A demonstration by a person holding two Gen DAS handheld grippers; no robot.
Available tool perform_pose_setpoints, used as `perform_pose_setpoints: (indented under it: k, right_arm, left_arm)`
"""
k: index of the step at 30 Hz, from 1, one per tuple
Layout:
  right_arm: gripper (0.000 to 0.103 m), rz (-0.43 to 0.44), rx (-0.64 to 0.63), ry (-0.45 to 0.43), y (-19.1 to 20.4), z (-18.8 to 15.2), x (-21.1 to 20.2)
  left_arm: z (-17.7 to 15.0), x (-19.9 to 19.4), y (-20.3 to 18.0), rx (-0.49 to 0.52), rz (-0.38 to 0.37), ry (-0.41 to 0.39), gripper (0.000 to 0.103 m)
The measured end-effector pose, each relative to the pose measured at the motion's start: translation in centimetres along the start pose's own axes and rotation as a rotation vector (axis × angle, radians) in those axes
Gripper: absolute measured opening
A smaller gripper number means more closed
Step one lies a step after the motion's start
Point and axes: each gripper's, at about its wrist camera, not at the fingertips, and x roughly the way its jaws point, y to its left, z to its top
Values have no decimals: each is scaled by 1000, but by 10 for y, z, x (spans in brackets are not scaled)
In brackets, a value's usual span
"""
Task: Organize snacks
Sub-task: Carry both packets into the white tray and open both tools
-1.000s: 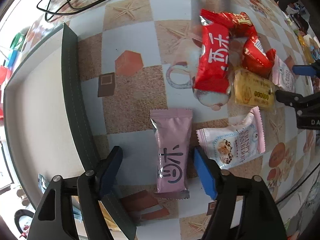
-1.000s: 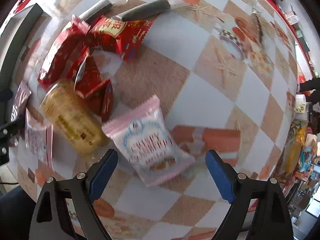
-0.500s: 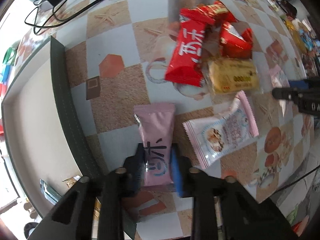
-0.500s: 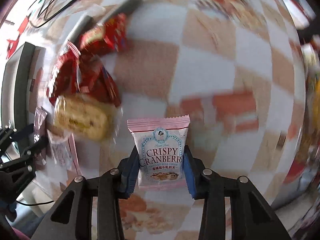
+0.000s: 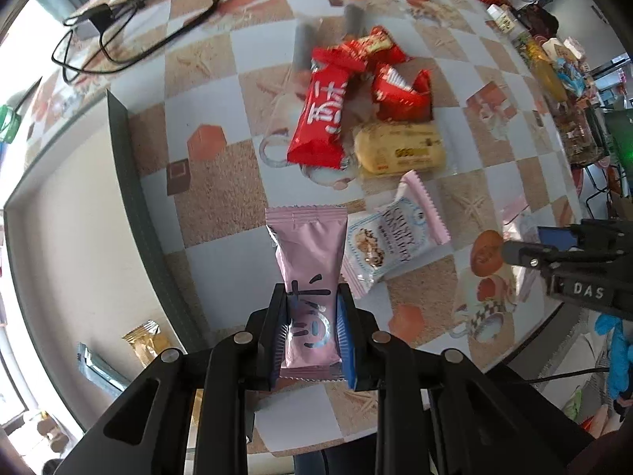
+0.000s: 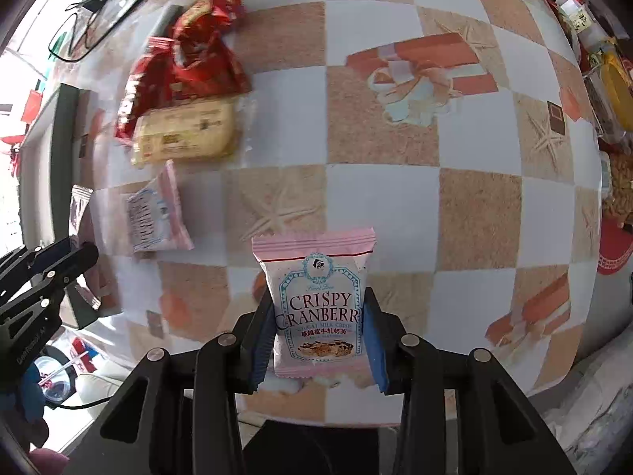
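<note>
My left gripper (image 5: 311, 332) is shut on a pink snack bar (image 5: 308, 261) and holds it above the table. My right gripper (image 6: 318, 336) is shut on a pink Crispy Cranberry packet (image 6: 316, 297), lifted off the table. A second Crispy Cranberry packet (image 5: 391, 237) lies on the table just right of the pink bar; it also shows in the right wrist view (image 6: 152, 213). Behind it lie a yellow cake packet (image 5: 399, 148) and a pile of red snack packets (image 5: 348, 95). The right gripper shows at the right edge of the left wrist view (image 5: 554, 243).
A dark-rimmed beige tray (image 5: 130, 182) stands at the left, with a gold packet (image 5: 148, 342) and a blue-grey packet (image 5: 99, 368) in it. Black cables (image 5: 130, 23) lie at the far left. Two grey stick packets (image 5: 328, 31) lie behind the red pile. Cluttered goods line the far right edge.
Both grippers closed from open onto their packets and lifted them: the left took the pink bar, the right took a Crispy Cranberry packet and drew back from the pile.
</note>
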Motion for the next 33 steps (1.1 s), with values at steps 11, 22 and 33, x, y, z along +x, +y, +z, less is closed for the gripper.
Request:
perform_pose_setpoints:
  k: [11,22,33]
  right_arm:
    - [42,-4,-110,-56,41,8,-48]
    - [42,-17,-263,-81,86,8,-82]
    - [42,-2,-392,-95,164,22,-68]
  left_arm:
    - [-18,-60,25,-47,-18,-119,26]
    - [-31,-87,76,-198,-3,-215,26]
    - [-52,-94,134,-342,30,-228,26]
